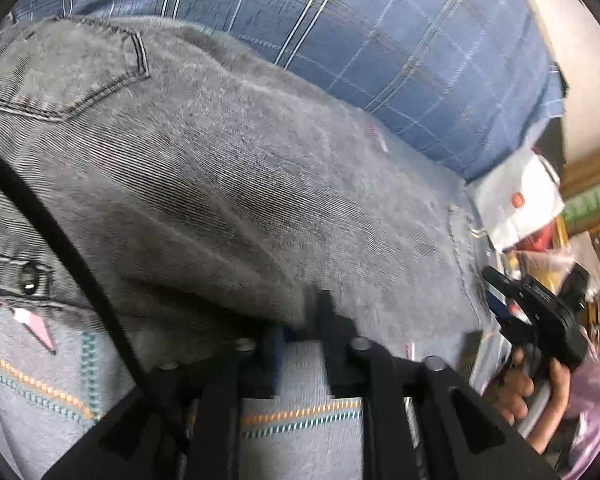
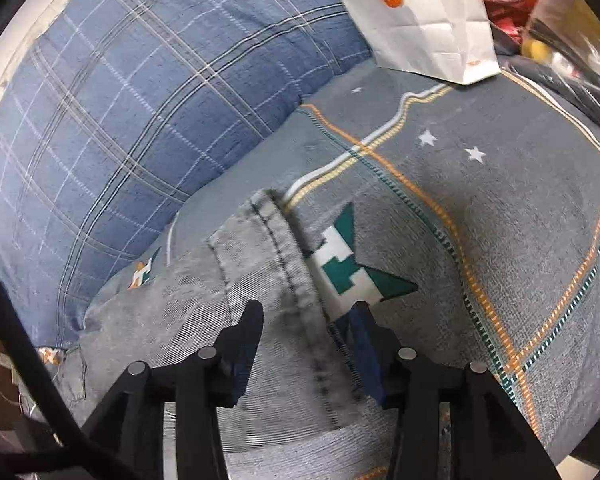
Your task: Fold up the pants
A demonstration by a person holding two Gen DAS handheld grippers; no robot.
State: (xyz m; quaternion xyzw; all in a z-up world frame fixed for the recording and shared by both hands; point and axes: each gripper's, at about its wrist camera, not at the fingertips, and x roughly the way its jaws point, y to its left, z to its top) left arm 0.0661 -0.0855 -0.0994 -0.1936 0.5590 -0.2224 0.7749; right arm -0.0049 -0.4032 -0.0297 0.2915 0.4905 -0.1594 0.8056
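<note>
Grey denim pants (image 1: 228, 184) lie across a patterned grey bedsheet (image 1: 36, 384), back pocket at upper left. My left gripper (image 1: 300, 332) is at the near edge of the pant leg; its fingers (image 1: 332, 312) stand apart with the fabric edge draped over them. In the right wrist view the hem end of the pants (image 2: 268, 280) lies between my right gripper (image 2: 308, 316) fingers (image 2: 248, 320), which are open and straddle the hem seam. The right gripper also shows in the left wrist view (image 1: 540, 312), held by a hand at the hem.
A blue plaid pillow (image 2: 120, 112) lies behind the pants. A white paper bag (image 2: 420, 16) with an orange logo stands at the bed's far corner beside red and plastic-wrapped clutter (image 2: 540, 20). The bedsheet (image 2: 500, 200) extends right of the hem.
</note>
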